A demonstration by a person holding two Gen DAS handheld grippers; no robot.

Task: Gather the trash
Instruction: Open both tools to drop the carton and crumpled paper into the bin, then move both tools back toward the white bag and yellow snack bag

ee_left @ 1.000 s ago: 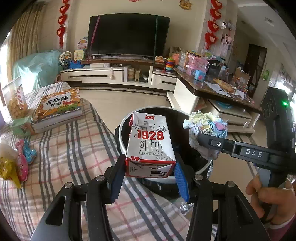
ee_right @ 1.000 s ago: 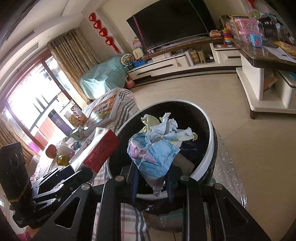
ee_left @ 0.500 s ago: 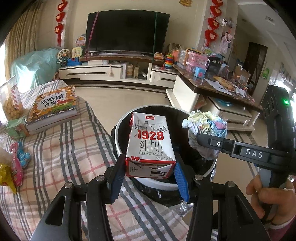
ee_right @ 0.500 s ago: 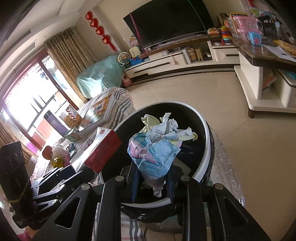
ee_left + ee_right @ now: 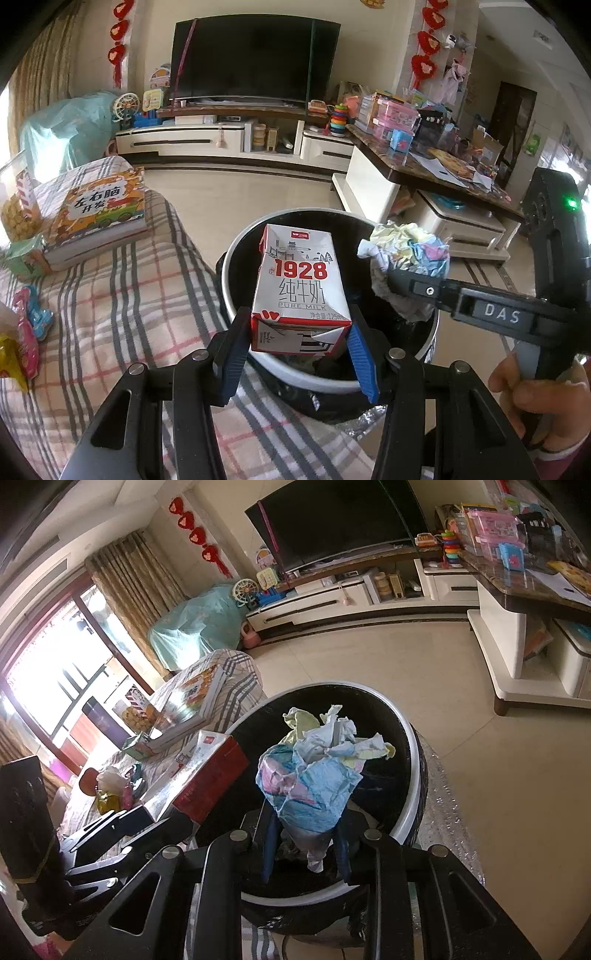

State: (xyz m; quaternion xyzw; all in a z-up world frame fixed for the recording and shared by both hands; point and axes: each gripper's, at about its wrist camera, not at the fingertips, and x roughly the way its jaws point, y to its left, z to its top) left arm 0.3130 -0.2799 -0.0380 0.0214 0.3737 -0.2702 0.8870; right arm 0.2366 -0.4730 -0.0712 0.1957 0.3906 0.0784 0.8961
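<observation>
A: A living room, plaid-covered table [image 5: 110, 314] on the left. Left wrist view?
B: Left gripper [image 5: 295, 343] pinches the milk carton [image 5: 299, 288] over the bin [image 5: 332, 380]; not dropped.
A: Right wrist view?
B: Right gripper [image 5: 306, 849], jaws just easing apart, seemingly grips the crumpled paper [image 5: 314, 775] above the bin.

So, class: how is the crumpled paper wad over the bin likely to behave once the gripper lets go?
The crumpled paper wad looks light and soft. It would probably drop without rolling into the bin directly below. Its loose folds might snag on the right gripper.
</observation>
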